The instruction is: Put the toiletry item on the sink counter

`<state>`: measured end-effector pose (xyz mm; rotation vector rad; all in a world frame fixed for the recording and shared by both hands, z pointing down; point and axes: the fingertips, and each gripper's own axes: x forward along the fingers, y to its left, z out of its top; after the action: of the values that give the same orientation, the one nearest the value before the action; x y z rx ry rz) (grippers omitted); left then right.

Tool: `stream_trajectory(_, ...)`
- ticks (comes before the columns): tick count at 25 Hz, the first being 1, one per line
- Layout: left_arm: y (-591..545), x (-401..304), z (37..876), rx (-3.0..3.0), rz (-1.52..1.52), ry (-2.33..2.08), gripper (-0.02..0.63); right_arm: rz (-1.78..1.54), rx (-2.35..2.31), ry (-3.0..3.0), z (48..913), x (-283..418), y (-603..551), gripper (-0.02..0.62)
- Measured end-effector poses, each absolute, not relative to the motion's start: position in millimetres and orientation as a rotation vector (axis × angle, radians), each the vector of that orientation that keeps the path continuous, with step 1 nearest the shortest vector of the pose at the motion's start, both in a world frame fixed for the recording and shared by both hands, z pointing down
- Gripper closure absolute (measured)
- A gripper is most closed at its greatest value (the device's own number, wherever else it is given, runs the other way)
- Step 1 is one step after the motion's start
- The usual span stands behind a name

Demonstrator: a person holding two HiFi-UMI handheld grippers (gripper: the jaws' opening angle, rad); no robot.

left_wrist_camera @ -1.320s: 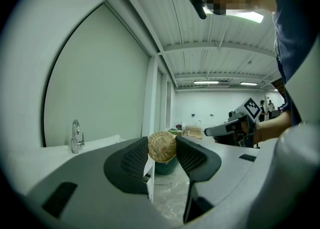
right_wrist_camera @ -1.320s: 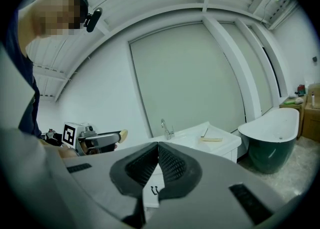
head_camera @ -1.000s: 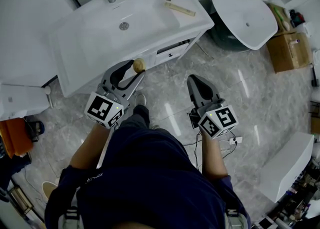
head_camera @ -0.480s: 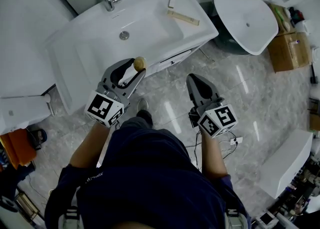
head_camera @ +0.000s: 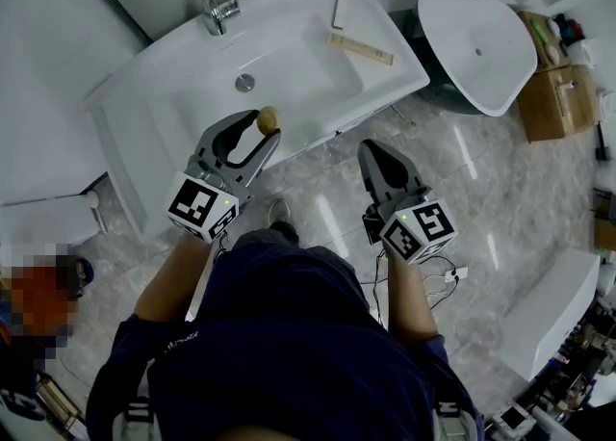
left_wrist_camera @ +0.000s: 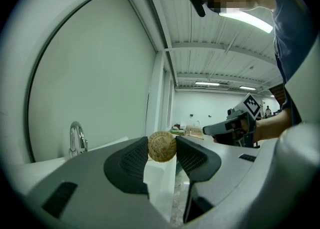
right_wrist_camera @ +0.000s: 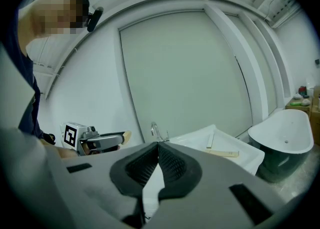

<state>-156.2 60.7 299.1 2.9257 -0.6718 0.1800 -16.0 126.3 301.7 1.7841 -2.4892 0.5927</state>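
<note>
**Round soap held in the left gripper at the front of the sink counter**

The round tan soap point(left_wrist_camera: 162, 146) has a stamped pattern on its face. It sits at the very tips of the left gripper point(head_camera: 266, 127), and the two dark ribbed pads point(left_wrist_camera: 131, 162) press on it from both sides. The jaws stand wide apart, with only the soap between them. The soap is in the air and rests on nothing.

In the head view the soap lies over the front rim of the white sink counter point(head_camera: 380, 71). Beyond the left fingertips are the basin drain point(head_camera: 245, 83) and, further on, the chrome faucet point(head_camera: 219, 8).

The right gripper point(right_wrist_camera: 158, 144) is to the right of the left fingers and well apart from them. Its pads are together and hold nothing. It is over the grey marble floor point(head_camera: 322, 194), in front of the counter. Beyond its fingertips a wooden stick point(head_camera: 361, 48) lies on the right end of the counter. Further to the right of these fingers stands a white bathtub point(head_camera: 476, 39).
</note>
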Motion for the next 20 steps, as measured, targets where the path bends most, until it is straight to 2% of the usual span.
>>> stream_trajectory(20, -5, -160, 296, 2.931, 0.157, -0.714, 0.413, 0.568, 1.747, -2.501, 297, -20, 61, 0.589)
